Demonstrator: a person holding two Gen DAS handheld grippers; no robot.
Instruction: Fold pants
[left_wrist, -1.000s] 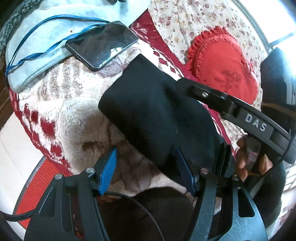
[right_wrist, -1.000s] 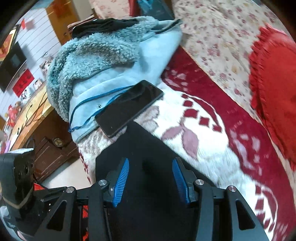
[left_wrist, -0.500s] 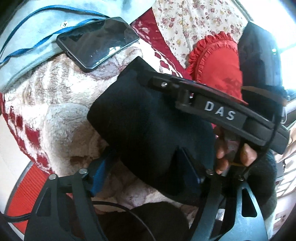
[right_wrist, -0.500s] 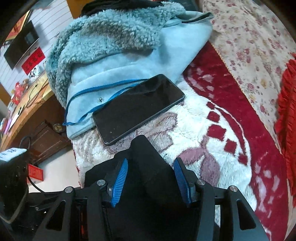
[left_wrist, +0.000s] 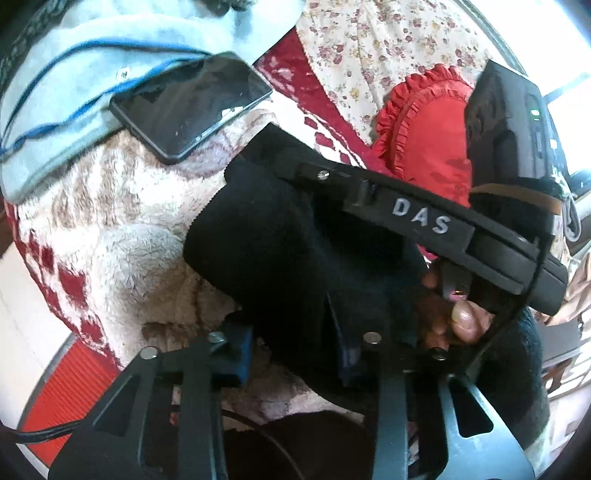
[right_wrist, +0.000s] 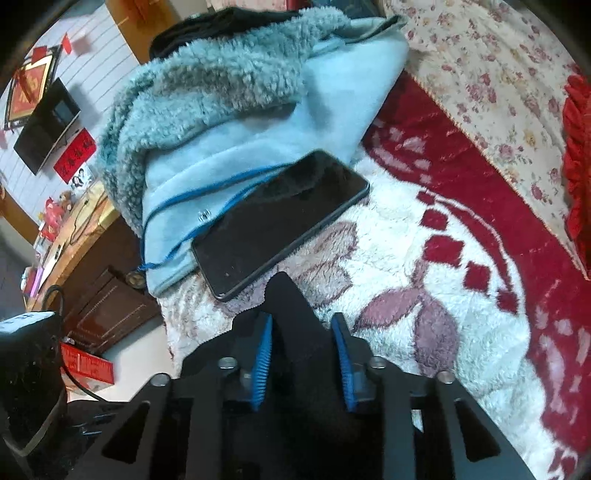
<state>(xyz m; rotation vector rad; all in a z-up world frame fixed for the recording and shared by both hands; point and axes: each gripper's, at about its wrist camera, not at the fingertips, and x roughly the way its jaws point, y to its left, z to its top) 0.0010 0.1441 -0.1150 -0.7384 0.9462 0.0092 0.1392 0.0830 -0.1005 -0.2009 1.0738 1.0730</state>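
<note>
The black folded pants (left_wrist: 280, 240) lie on a plush white-and-red blanket (left_wrist: 110, 229). My left gripper (left_wrist: 293, 352) holds their near edge: the jaws are closing and dark cloth fills the gap between the blue pads. Across the pants reaches the right tool's black side bar marked DAS (left_wrist: 417, 218), with a person's fingers (left_wrist: 465, 317) on its trigger. In the right wrist view my right gripper (right_wrist: 303, 365) is closing on the far corner of the pants (right_wrist: 291, 306). That corner stands up in a ridge between the pads.
A black phone (right_wrist: 280, 218) lies just beyond the pants corner, partly on a light blue fleece garment (right_wrist: 240, 110) with a blue cord. A red heart cushion (left_wrist: 428, 136) sits to the right on a floral sheet (right_wrist: 498, 92). The bed edge and floor are to the left.
Both pairs of jaws have narrowed onto the black cloth. The right gripper slid forward and down to the pants' far corner near the phone. The left gripper stayed at the near edge.
</note>
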